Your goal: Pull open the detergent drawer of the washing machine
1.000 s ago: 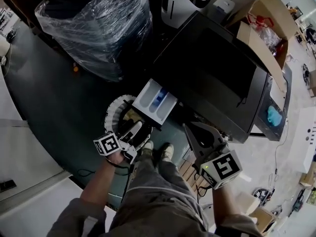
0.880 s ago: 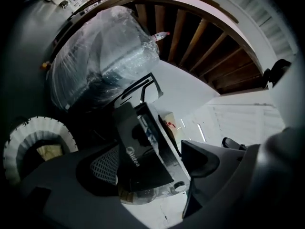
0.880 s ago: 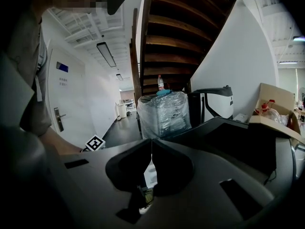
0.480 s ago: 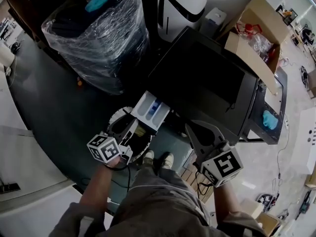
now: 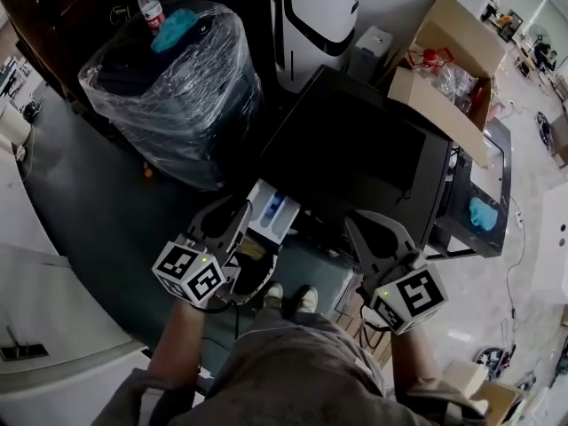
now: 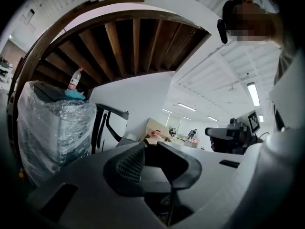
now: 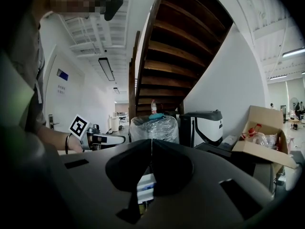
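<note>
The black washing machine (image 5: pixel 364 162) stands ahead of me, and its white detergent drawer (image 5: pixel 271 211) with a blue insert sticks out, pulled open, at its near left corner. My left gripper (image 5: pixel 226 216) hovers just left of the drawer. Its jaws are closing to a narrow gap, and in the left gripper view the left gripper (image 6: pixel 151 148) has nothing between them. My right gripper (image 5: pixel 370 226) is shut and empty in front of the machine's near right part. In the right gripper view the right gripper (image 7: pixel 151 146) has the drawer (image 7: pixel 145 182) showing below its tips.
A bulky load wrapped in plastic film (image 5: pixel 177 87) stands left of the machine, with a water bottle (image 5: pixel 149 5) and a blue cloth (image 5: pixel 177 16) on top. A white and black appliance (image 5: pixel 315 16) and an open cardboard box (image 5: pixel 444 69) lie behind. The person's shoes (image 5: pixel 286 296) are below the drawer.
Both grippers have risen. The left one rolled, its wide jaws narrowed, and it moved from the round door up beside the drawer. The drawer stays pulled out.
</note>
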Demonstrator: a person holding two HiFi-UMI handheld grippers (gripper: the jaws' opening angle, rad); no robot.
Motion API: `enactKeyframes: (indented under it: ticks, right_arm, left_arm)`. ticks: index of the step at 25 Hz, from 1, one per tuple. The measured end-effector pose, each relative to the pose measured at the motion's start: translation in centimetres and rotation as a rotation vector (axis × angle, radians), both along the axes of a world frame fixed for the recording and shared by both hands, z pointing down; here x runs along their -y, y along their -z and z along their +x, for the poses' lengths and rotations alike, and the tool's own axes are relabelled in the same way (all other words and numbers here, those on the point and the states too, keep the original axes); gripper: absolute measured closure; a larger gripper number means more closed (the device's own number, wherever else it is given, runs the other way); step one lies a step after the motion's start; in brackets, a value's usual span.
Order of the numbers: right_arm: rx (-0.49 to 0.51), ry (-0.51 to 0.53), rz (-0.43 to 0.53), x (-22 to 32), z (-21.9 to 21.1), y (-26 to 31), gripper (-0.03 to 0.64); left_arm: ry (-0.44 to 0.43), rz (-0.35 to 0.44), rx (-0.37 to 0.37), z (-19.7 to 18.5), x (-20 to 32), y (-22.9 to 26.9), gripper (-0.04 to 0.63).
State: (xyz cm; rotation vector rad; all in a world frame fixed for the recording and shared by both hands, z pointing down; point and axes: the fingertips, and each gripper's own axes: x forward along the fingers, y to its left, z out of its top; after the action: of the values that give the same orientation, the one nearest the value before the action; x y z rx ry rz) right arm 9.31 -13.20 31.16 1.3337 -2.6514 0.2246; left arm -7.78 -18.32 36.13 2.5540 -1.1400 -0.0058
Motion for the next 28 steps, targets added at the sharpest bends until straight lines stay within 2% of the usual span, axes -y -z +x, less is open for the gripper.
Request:
enactKeyframes:
  ticks: [9, 13, 15, 18, 28]
  right_arm:
    - [0.026, -0.074, 0.116, -0.4, 2.2, 5.1, 0.584]
    - [-0.011, -0.094, 0.149, -0.6, 3.1, 6.4, 0.584]
    - [0.001, -0.11, 0.171, -0.5, 3.1, 7.4, 0.584]
    - [-0.003, -0.112, 0.183, -0.6, 3.4, 7.9, 0.584]
    - [0.015, -0.131, 0.183, -0.1, 3.9, 8.3, 0.584]
  left_arm:
    - [-0.019, 0.238, 0.122, 2.0, 0.1, 9.4, 0.554]
    - [-0.017, 0.316, 0.189, 2.9, -0.1, 11.9, 0.566]
    - [-0.015, 0.344, 0.215, 3.3, -0.2, 12.7, 0.569]
    - [-0.011, 0.362, 0.219, 3.6, -0.2, 13.2, 0.574]
    - [-0.021, 0.345, 0.254, 4.1, -0.1, 12.7, 0.575]
